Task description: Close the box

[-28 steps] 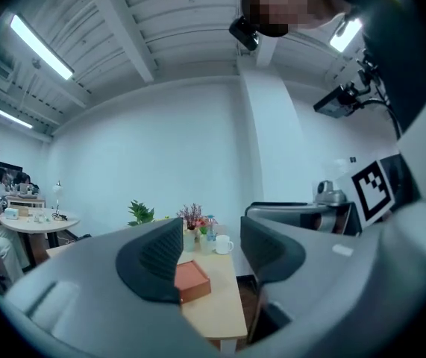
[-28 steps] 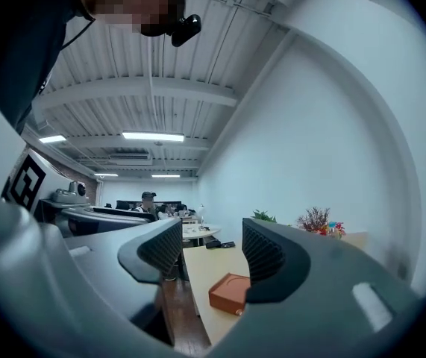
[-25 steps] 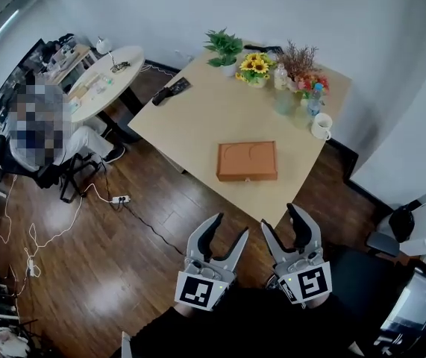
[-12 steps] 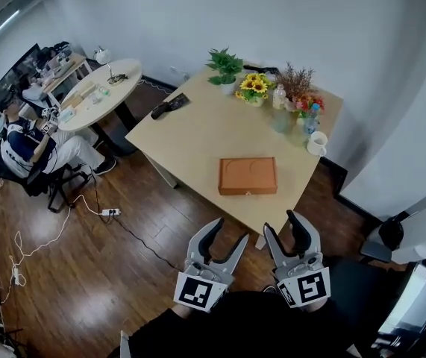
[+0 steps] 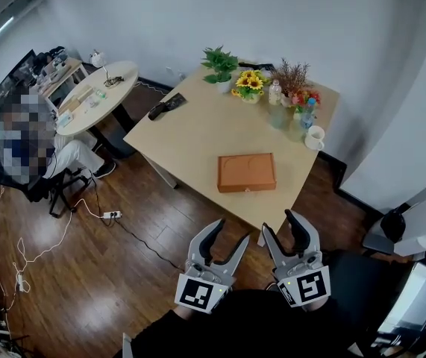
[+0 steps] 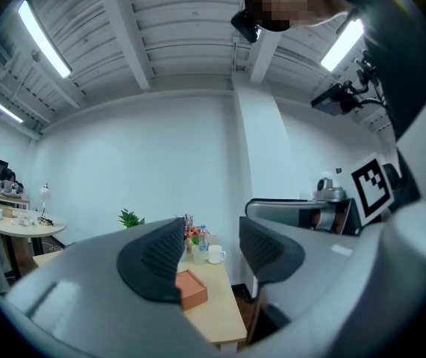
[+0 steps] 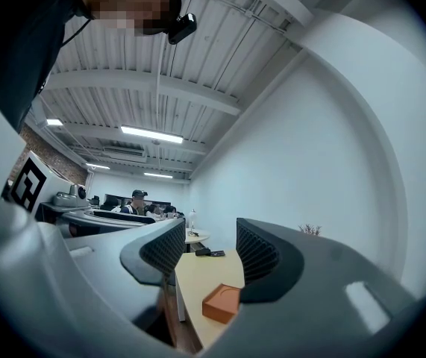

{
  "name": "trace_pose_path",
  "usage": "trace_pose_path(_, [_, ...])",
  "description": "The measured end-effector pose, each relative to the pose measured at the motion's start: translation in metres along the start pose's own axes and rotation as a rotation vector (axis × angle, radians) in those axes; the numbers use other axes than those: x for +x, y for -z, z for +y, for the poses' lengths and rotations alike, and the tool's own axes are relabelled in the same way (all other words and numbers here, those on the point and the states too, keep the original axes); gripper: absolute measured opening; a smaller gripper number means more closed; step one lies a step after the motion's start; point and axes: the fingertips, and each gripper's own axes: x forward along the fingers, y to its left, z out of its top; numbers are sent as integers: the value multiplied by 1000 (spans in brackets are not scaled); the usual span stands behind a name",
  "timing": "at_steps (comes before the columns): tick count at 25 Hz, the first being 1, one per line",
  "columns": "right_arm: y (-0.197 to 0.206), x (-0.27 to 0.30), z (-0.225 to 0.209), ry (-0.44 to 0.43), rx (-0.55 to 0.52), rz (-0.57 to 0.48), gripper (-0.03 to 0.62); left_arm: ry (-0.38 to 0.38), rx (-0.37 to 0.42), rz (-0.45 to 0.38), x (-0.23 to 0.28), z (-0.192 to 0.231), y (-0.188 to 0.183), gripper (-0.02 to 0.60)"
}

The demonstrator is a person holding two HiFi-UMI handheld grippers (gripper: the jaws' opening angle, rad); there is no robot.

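Observation:
An orange-brown box (image 5: 247,172) lies flat with its lid down near the front edge of the light wooden table (image 5: 198,125). Both grippers hang low over the floor, well short of the table and close to the person's body. My left gripper (image 5: 230,230) has its jaws apart with nothing between them. My right gripper (image 5: 278,222) also has a gap between its jaws and holds nothing. The box (image 6: 192,289) shows far off beyond the left gripper (image 6: 211,252) in the left gripper view. It shows again as a small box (image 7: 221,304) past the right gripper (image 7: 210,256) in the right gripper view.
At the table's far side stand a potted plant (image 5: 220,60), sunflowers (image 5: 250,84), bottles (image 5: 275,92) and a white mug (image 5: 315,137). A dark object (image 5: 166,107) lies at its left edge. A person (image 5: 30,148) sits by a round table (image 5: 93,92). A power strip (image 5: 110,215) lies on the floor.
The head view has shifted a little, so the table and box sit slightly higher and further left. Both grippers stay at the bottom of the view, still empty.

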Motion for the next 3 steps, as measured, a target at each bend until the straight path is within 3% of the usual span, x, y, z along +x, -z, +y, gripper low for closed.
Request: trace_pose_path(3, [0, -3, 1, -1, -3, -1, 215, -8, 0, -1, -3, 0, 1, 216])
